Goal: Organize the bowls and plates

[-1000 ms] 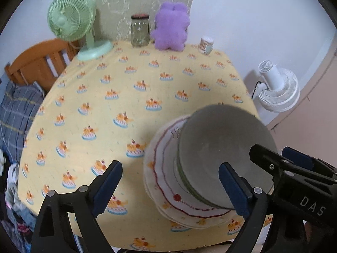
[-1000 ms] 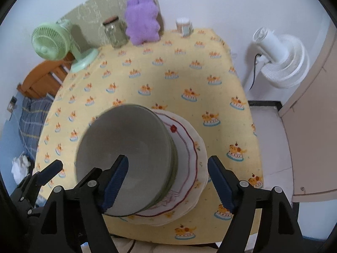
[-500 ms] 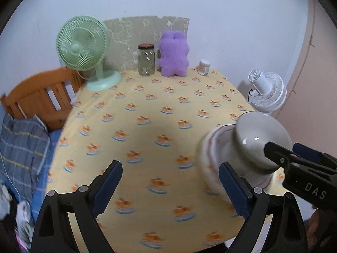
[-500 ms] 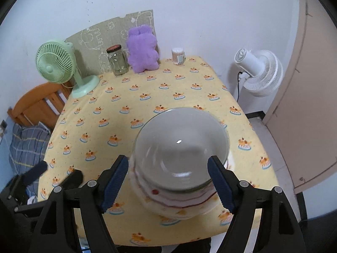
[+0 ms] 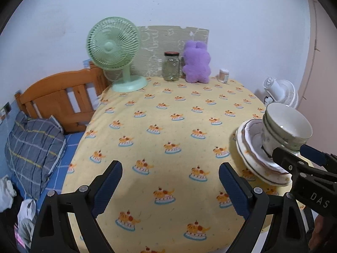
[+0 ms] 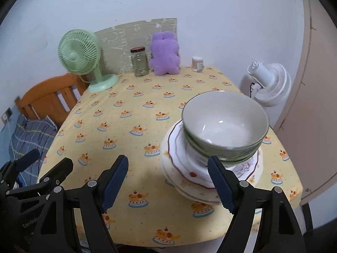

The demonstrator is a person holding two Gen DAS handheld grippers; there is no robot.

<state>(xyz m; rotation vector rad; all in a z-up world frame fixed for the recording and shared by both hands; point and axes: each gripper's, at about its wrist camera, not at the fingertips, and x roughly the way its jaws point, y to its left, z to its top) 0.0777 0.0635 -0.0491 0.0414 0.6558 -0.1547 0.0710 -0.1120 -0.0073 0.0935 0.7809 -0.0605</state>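
A stack of green-rimmed bowls [image 6: 225, 126] sits on a stack of white plates [image 6: 181, 164] with a dark red line, at the table's front right. The same bowls [image 5: 288, 124] and plates [image 5: 250, 147] show at the right of the left wrist view. My right gripper [image 6: 168, 181] is open and empty, low in front of the stack and to its left. My left gripper [image 5: 170, 187] is open and empty over bare tablecloth, well left of the stack. The right gripper's fingers [image 5: 294, 164] show in front of the plates.
The table [image 6: 126, 126] has a yellow cloth. At its back stand a green fan [image 6: 84, 57], a glass jar [image 6: 140, 62], a purple plush [image 6: 166, 54] and a small pot [image 6: 197, 63]. A white fan [image 6: 269, 84] stands off the right edge, a wooden bed [image 5: 61, 97] to the left.
Both grippers have pulled back and tilted up from looking down on the stack. The bowls and plates now sit further ahead and to the right. Both stayed open.
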